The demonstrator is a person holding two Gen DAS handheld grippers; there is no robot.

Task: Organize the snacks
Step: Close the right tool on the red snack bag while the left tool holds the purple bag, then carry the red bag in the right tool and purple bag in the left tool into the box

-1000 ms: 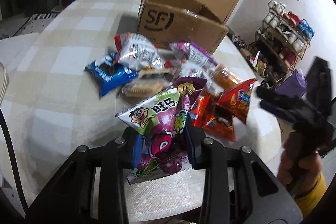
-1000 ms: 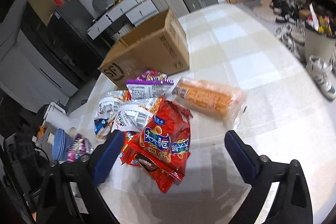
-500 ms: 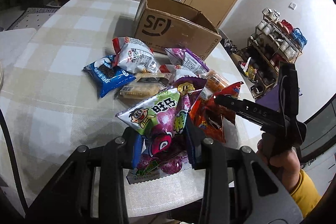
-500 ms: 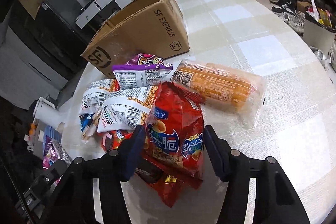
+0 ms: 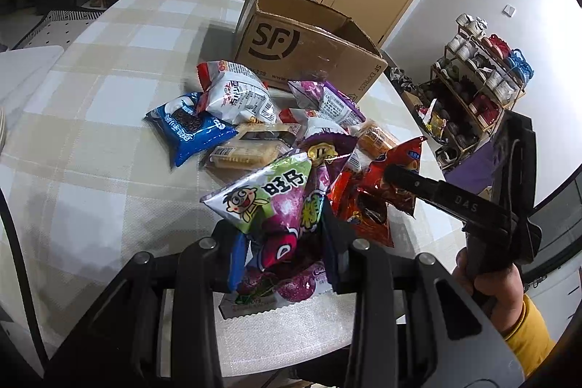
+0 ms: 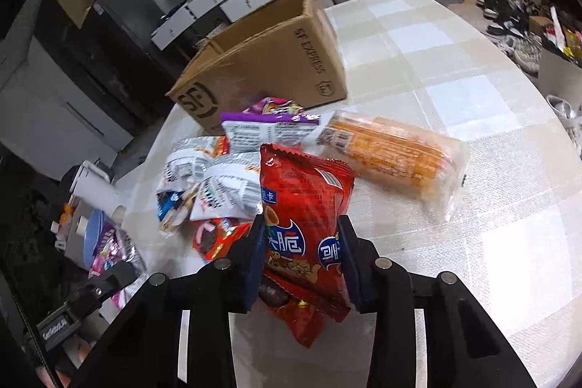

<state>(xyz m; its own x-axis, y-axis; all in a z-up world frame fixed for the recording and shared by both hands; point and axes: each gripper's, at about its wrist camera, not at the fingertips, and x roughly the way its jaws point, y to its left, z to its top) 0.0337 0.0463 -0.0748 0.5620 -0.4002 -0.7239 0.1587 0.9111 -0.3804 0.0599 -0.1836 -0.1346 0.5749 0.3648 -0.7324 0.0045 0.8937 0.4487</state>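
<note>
Two claws are each clamped on a snack packet, which suits a sorting job where both hands carry something to the cardboard box (image 5: 309, 50) standing open at the far side of the counter (image 5: 91, 119). The left claw (image 5: 280, 242) is pinched tight on a green-and-purple candy bag (image 5: 269, 199), held by its lower half so the top stands up clear of the pile. The right claw (image 6: 302, 257) has just been closing, and its pads now press both sides of a red chip bag (image 6: 305, 206), gripping it near the middle so it lifts without folding. The remaining snacks lie heaped between the claws and the box: a blue cookie packet (image 5: 189, 130) towards the counter's left side, a white packet (image 5: 236, 93) just beside it, a purple packet (image 6: 272, 130) close to the box wall, and a long orange packet (image 6: 393, 159) lying apart to the right. A second ago the right claw stood wide open with the red bag lying loose between its fingers; the left claw's hold is unchanged.
</note>
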